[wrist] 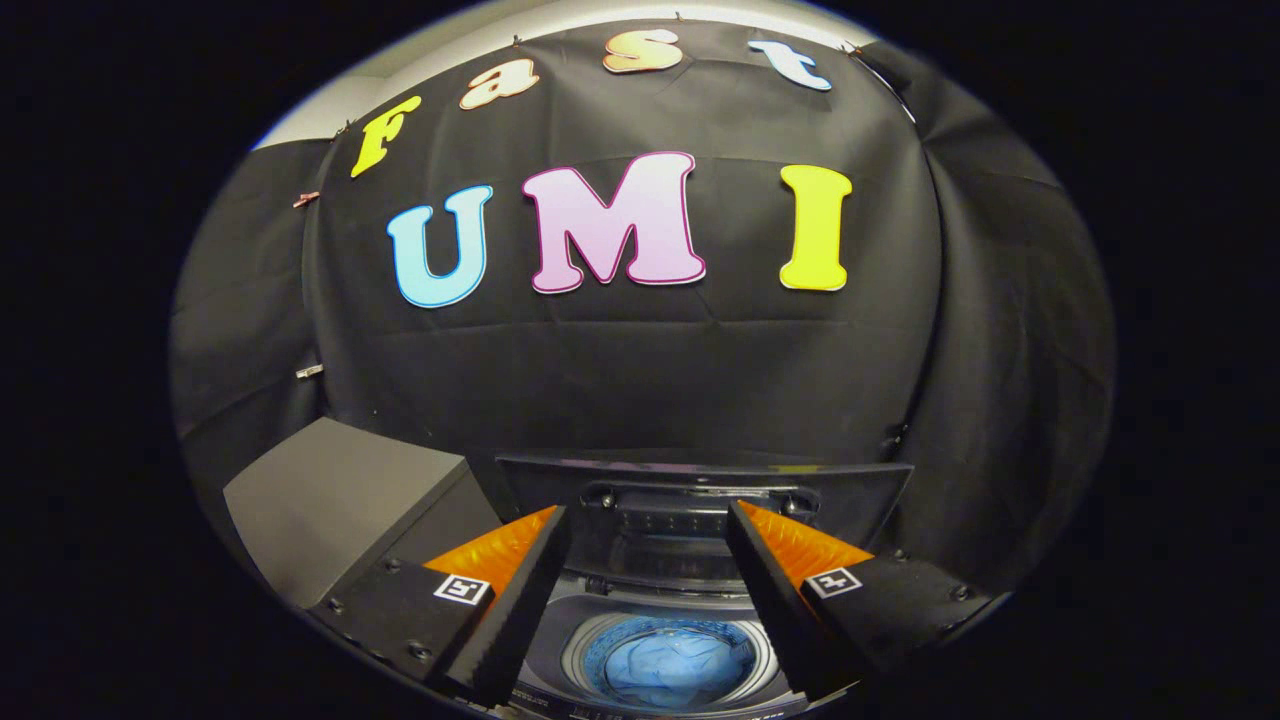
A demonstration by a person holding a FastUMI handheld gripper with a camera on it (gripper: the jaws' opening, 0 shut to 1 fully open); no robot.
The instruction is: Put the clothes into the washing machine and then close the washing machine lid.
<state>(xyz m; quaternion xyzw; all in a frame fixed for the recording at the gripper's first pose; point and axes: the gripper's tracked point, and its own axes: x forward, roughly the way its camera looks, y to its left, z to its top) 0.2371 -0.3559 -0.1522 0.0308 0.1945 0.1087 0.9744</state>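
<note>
Spread wide, the gripper [648, 520] holds nothing, its 2 fingers [520, 575] apart above the washing machine [560, 655]; left of them sits a grey box [340, 500]; between them blue clothes [672, 668] lie in the drum; just beyond, the raised lid [700, 480] stands upright.

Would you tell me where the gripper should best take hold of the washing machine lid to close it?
Probably the lid's free top edge, approached from the front. It stands upright behind the drum holding the blue clothes, just beyond the open gripper, whose fingers hold nothing, so that edge could be hooked and pulled down.
</note>
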